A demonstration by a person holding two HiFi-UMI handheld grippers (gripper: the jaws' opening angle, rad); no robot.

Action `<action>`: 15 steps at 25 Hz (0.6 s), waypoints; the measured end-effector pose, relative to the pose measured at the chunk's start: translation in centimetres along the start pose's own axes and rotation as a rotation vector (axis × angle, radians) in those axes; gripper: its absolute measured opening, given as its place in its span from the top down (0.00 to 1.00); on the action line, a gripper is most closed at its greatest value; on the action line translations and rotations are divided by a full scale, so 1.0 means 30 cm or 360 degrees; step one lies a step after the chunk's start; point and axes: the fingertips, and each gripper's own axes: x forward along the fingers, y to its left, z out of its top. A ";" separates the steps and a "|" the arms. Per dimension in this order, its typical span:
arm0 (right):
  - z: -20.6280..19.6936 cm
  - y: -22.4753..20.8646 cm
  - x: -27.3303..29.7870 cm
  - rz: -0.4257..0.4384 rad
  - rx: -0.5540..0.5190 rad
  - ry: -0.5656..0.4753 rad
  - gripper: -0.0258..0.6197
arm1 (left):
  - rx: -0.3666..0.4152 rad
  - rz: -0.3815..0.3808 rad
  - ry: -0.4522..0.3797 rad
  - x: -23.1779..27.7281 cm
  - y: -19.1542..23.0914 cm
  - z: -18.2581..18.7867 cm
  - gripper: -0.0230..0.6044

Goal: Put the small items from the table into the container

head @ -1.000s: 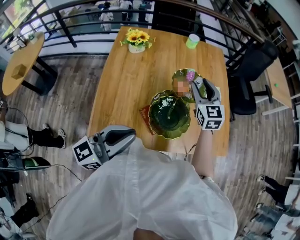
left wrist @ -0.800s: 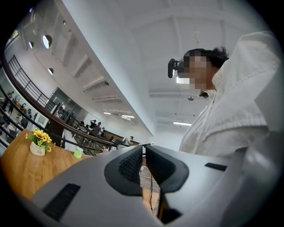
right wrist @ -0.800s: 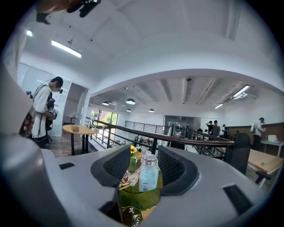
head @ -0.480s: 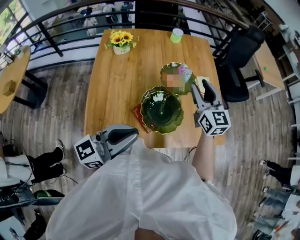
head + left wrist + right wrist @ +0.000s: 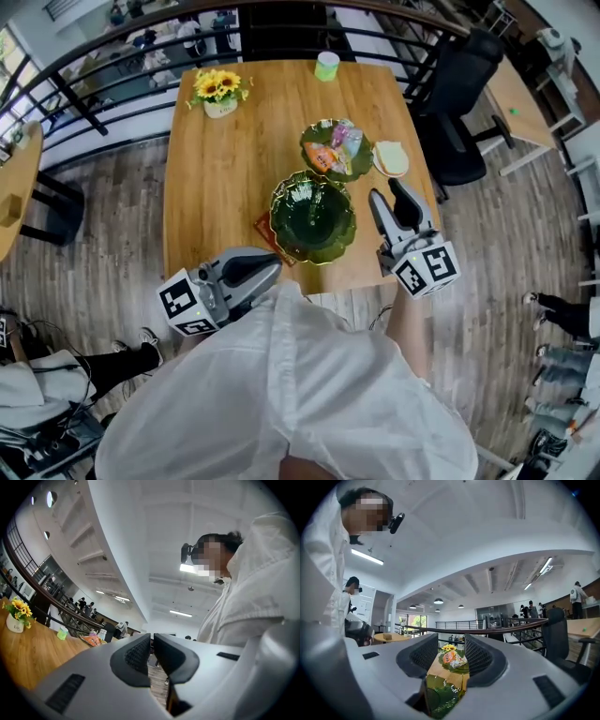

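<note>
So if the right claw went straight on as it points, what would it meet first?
Likely the snack packets in the small green dish; the big green bowl lies lower, though depth is unclear.

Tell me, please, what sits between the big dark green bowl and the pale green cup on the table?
In the head view, a smaller green dish holding snack packets sits between the bowl and the cup.

Head camera high above table (image 5: 216,187)
</note>
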 end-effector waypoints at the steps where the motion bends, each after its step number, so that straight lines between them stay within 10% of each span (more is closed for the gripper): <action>1: 0.004 0.023 -0.018 0.0011 -0.0009 -0.0017 0.69 | -0.0006 0.0007 0.0001 -0.005 0.007 -0.004 0.95; 15: -0.020 0.288 -0.227 0.0145 0.0138 -0.0174 0.90 | -0.0042 0.0023 -0.0026 -0.048 0.070 -0.032 0.95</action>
